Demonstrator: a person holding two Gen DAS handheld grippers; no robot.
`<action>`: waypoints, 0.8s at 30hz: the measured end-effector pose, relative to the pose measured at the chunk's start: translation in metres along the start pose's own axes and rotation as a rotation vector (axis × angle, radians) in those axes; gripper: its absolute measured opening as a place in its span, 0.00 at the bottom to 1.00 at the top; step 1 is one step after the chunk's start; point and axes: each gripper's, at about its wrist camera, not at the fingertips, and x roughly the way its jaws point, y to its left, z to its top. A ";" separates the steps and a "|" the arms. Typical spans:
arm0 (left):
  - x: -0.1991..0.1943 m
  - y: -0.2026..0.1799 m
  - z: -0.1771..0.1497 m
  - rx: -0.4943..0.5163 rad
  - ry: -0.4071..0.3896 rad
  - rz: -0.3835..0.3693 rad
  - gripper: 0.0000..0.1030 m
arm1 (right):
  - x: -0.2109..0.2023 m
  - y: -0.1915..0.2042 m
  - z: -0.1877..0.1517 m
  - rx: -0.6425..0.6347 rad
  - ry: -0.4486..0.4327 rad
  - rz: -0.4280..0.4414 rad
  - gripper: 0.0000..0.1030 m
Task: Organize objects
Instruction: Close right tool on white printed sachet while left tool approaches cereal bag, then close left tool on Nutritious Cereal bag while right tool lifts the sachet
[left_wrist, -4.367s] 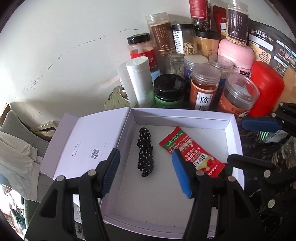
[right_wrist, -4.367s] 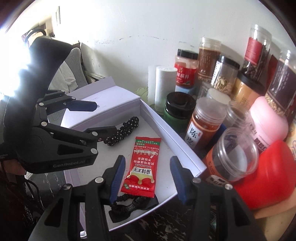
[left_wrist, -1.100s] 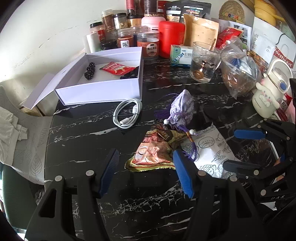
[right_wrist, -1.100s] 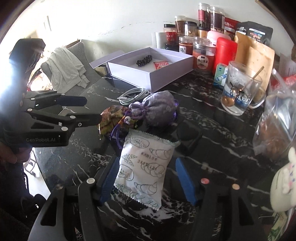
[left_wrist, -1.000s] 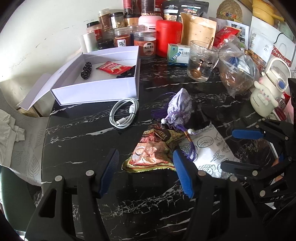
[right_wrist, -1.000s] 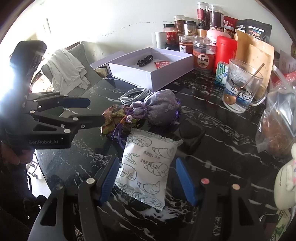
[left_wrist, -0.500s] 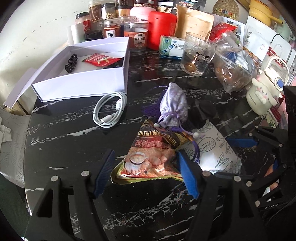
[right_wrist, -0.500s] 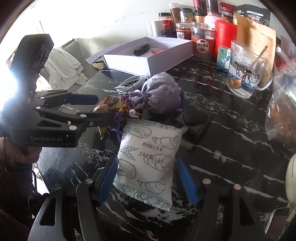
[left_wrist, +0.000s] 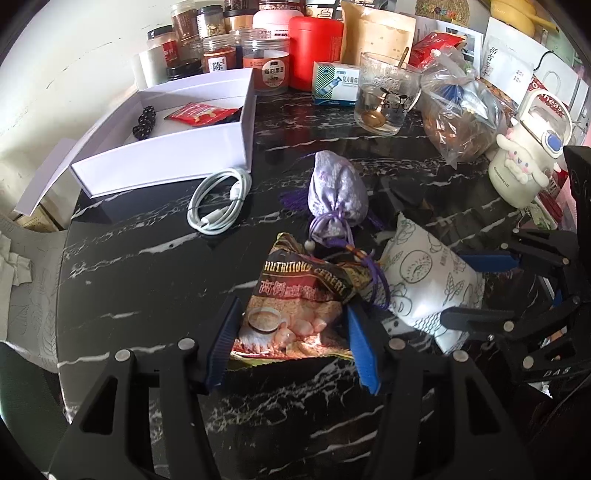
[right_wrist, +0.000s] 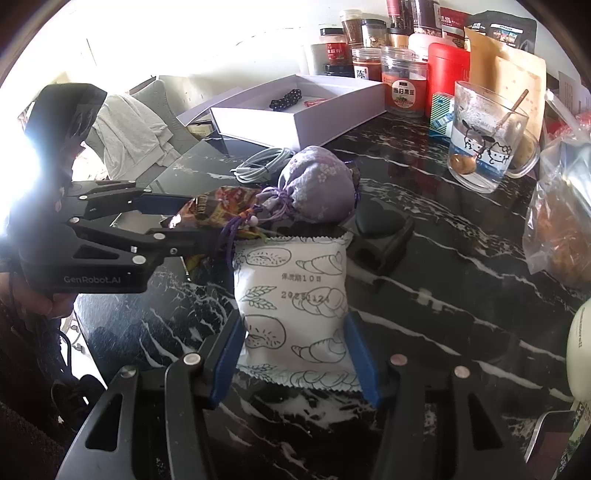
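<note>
My left gripper (left_wrist: 291, 332) is open, its blue pads on either side of a brown cereal packet (left_wrist: 299, 306) on the black marble table. My right gripper (right_wrist: 295, 354) is open around a white bread packet (right_wrist: 295, 310), which also shows in the left wrist view (left_wrist: 424, 280). A purple drawstring pouch (left_wrist: 338, 192) lies just beyond both packets, its cord over the cereal packet. The open white box (left_wrist: 162, 155) at the far left holds a red snack packet (left_wrist: 199, 112) and a black dotted scrunchie (left_wrist: 144, 122).
A coiled white cable (left_wrist: 219, 199) lies in front of the box. Jars and a red canister (left_wrist: 314, 48) stand behind it. A glass mug (left_wrist: 388, 96), a plastic bag of food (left_wrist: 465, 122) and a white character bottle (left_wrist: 524, 162) stand at the right.
Both grippers left the box, pulled back across the table, then moved forward and down until each pair of open fingers stands around a packet.
</note>
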 end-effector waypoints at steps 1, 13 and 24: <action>-0.003 0.001 -0.003 -0.001 0.004 0.008 0.53 | -0.001 0.000 -0.001 0.000 0.000 0.000 0.53; -0.032 -0.002 -0.046 -0.016 0.038 0.022 0.52 | -0.014 -0.004 -0.017 -0.015 0.025 -0.003 0.53; -0.017 -0.006 -0.039 -0.014 0.044 0.028 0.58 | -0.017 -0.004 -0.025 -0.040 0.048 -0.009 0.56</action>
